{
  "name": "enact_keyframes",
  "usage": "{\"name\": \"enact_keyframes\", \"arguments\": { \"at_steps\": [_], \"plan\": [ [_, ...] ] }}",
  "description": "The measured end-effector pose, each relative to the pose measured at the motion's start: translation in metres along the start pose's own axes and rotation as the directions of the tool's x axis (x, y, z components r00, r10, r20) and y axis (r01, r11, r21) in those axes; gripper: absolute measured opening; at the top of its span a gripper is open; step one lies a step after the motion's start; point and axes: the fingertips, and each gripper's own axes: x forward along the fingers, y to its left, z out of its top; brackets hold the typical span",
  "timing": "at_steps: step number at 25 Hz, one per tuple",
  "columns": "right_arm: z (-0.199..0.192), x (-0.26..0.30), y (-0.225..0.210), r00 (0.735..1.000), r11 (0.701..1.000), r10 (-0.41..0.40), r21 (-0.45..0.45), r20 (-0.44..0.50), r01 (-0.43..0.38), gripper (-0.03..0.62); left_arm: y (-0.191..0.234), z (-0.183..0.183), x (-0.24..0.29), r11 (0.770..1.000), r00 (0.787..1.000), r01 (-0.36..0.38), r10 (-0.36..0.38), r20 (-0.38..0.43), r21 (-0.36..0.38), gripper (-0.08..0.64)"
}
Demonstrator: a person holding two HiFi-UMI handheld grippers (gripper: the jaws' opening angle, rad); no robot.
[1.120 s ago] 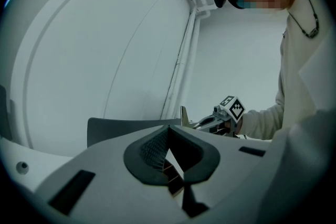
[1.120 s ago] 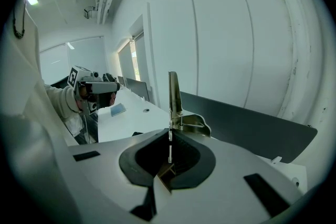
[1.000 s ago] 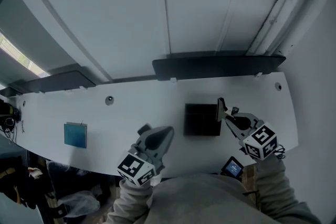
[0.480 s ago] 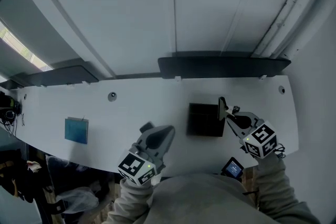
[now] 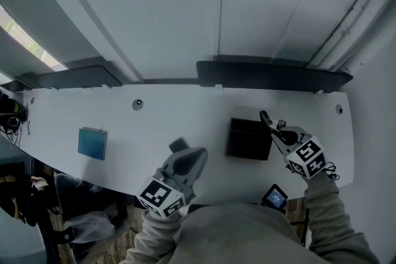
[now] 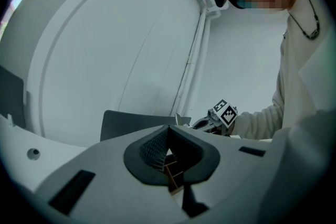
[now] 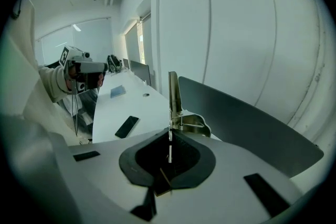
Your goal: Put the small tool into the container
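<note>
A black box-shaped container [image 5: 249, 139] stands on the white table [image 5: 154, 127]. My right gripper [image 5: 276, 130] hovers at the container's right edge, shut on a small metal tool [image 5: 266, 119] that sticks out past the fingertips. In the right gripper view the tool [image 7: 175, 102] stands upright from the shut right gripper [image 7: 169, 136], and the container is hidden below. My left gripper [image 5: 198, 154] hangs left of the container near the table's front edge, shut with nothing held. The left gripper view shows the left gripper [image 6: 167, 147], the container [image 6: 136, 124] and the right gripper [image 6: 218, 117] behind it.
A blue card [image 5: 92, 143] lies on the table at the left. A phone [image 5: 274, 198] sits near the front edge by my right arm. A dark panel [image 5: 272, 76] runs along the table's back edge, and a round cable hole [image 5: 137, 104] is left of centre.
My right gripper has sunk a little beside the container's right edge, still holding the tool. The left gripper has shifted slightly. The head view has drifted.
</note>
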Motion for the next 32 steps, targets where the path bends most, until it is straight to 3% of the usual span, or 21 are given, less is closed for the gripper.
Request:
{"name": "enact_keyframes", "arguments": {
  "at_steps": [5, 13, 25, 32],
  "plan": [
    [-0.007, 0.024, -0.007, 0.999, 0.999, 0.021, -0.029, -0.045, -0.022, 0.023, 0.008, -0.009, -0.009, 1.0, 1.0, -0.029, 0.029, -0.002, -0.011, 0.002],
    [-0.02, 0.054, -0.009, 0.99, 0.988, 0.026, -0.149, -0.14, -0.048, 0.023, 0.022, -0.018, -0.03, 0.994, 0.996, -0.092, 0.092, -0.004, -0.06, 0.003],
    [-0.052, 0.096, -0.009, 0.958, 0.956, 0.027, -0.273, -0.287, -0.109, 0.021, 0.029, -0.033, -0.048, 0.985, 0.989, -0.148, 0.147, -0.011, -0.093, 0.002],
    [-0.064, 0.107, -0.008, 0.938, 0.95, 0.042, -0.276, -0.345, -0.144, 0.023, 0.04, -0.034, -0.062, 0.973, 0.979, -0.202, 0.203, -0.002, -0.109, 0.002]
  ]
}}
